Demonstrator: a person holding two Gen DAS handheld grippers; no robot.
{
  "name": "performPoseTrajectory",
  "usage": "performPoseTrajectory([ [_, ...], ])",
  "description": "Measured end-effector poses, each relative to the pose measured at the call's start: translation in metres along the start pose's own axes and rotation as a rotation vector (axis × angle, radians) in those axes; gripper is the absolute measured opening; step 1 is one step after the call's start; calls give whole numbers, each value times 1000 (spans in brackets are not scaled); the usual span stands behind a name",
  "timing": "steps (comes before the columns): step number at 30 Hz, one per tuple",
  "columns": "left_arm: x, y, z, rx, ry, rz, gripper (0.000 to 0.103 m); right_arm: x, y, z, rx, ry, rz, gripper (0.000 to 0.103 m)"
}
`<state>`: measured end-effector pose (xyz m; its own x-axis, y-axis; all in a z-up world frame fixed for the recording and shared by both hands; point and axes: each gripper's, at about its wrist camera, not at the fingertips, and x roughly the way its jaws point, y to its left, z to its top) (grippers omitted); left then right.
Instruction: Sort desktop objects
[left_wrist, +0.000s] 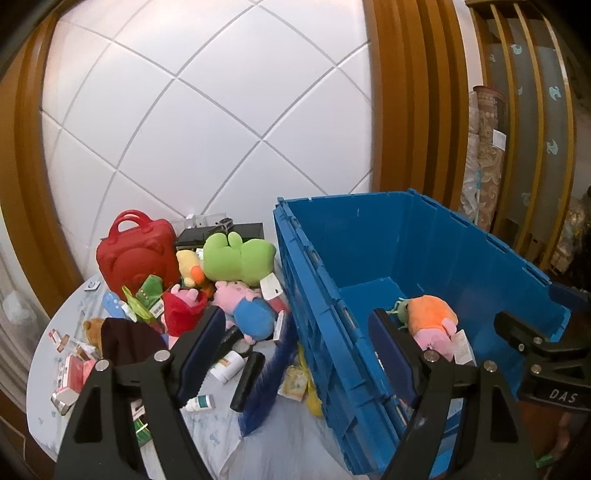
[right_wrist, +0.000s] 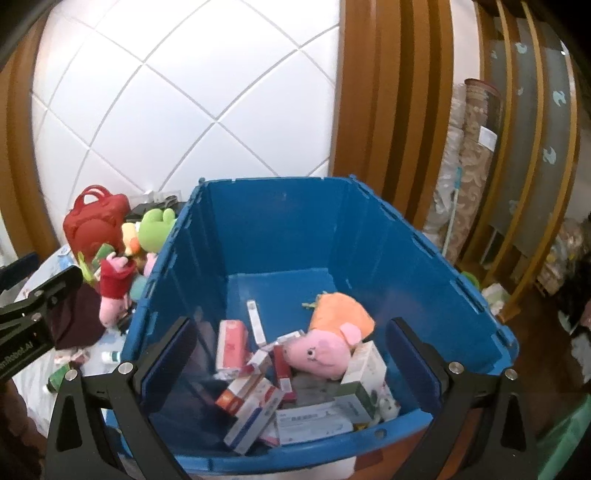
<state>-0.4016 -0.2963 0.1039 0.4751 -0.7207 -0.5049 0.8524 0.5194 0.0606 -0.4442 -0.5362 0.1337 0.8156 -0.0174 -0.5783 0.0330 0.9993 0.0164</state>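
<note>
Right gripper (right_wrist: 291, 354) spread wide, holding nothing, above one blue crate (right_wrist: 369, 236). Inside: one pink pig plush (right_wrist: 325, 350) at centre, roughly ten cartons (right_wrist: 255, 402) toward 7 o'clock. Left gripper (left_wrist: 299, 339) likewise agape, empty. Farther, at 10 o'clock: two pig plushes (left_wrist: 243, 306), one green frog plush (left_wrist: 236, 258), one red case (left_wrist: 136, 251).

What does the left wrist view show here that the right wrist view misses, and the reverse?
Only the left wrist view shows the table clutter up close: a black brush, a small white bottle, and a pig toy in blue.

Only the right wrist view shows the bin floor, with a heap of small boxes beside the pig's head.

Both show the blue bin, the pig toy in orange inside it, the red bag, the green plush, and both grippers open and empty: left, right.
</note>
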Motion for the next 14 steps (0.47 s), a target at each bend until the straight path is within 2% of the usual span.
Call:
performPoseTrajectory([
  [14,-12,0,-1,3,-20,-11,79,-9,1,-2,-9,-6,-5,103],
])
